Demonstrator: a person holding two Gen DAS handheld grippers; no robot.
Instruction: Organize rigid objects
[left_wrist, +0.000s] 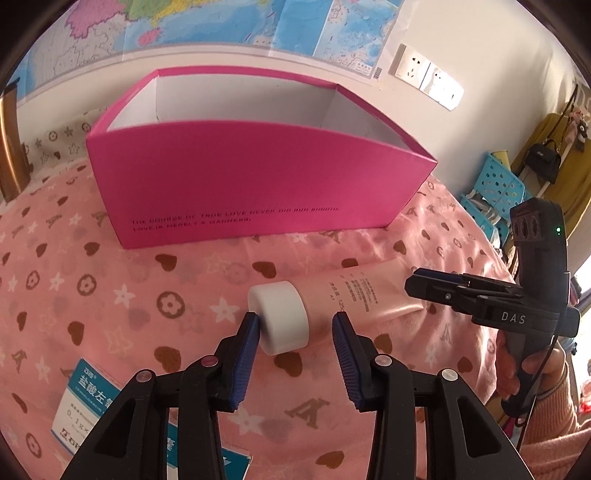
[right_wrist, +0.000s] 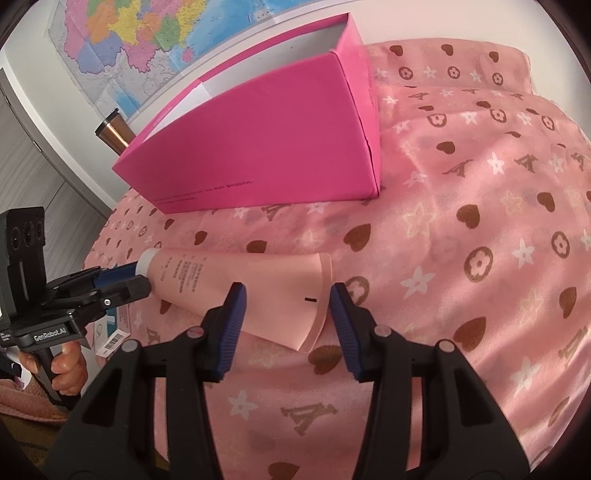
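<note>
Pink: one tube (left_wrist: 332, 299), one box (left_wrist: 255, 184) lettered "TRUE LOVE"; left gripper (left_wrist: 297, 325) open, straddling its white cap (left_wrist: 280, 317), right gripper (right_wrist: 286, 295) open astride its crimped end.

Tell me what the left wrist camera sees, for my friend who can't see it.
A pink tube with a white cap lies on a pink patterned cloth. The left gripper straddles the cap, with one of its fingers touching it. An open pink box stands behind.
</note>
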